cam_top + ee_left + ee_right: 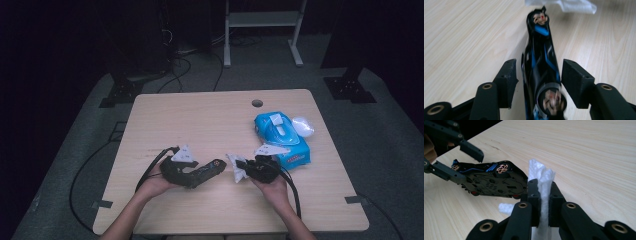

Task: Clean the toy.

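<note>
A black toy car (540, 62) with blue trim lies on its side on the wooden table (200, 120), its underside facing the right gripper view. My left gripper (537, 75) straddles the car (215, 165), and a gap shows between each pad and the car's body, so the jaws stand open. In the right gripper view one jaw of the left gripper (465, 165) is above the car (491, 180) and one below it. My right gripper (544, 195) is shut on a crumpled white wipe (541, 172), which stands up between its pads next to the car's end. In the high view the right gripper (245, 170) holds the wipe (235, 167) at table centre.
A blue pack of wipes (282, 137) with its white lid (302, 125) flipped open lies at the right, just beyond my right hand. A cable hole (257, 103) is near the table's far edge. A metal stand (262, 20) and cables are on the floor beyond.
</note>
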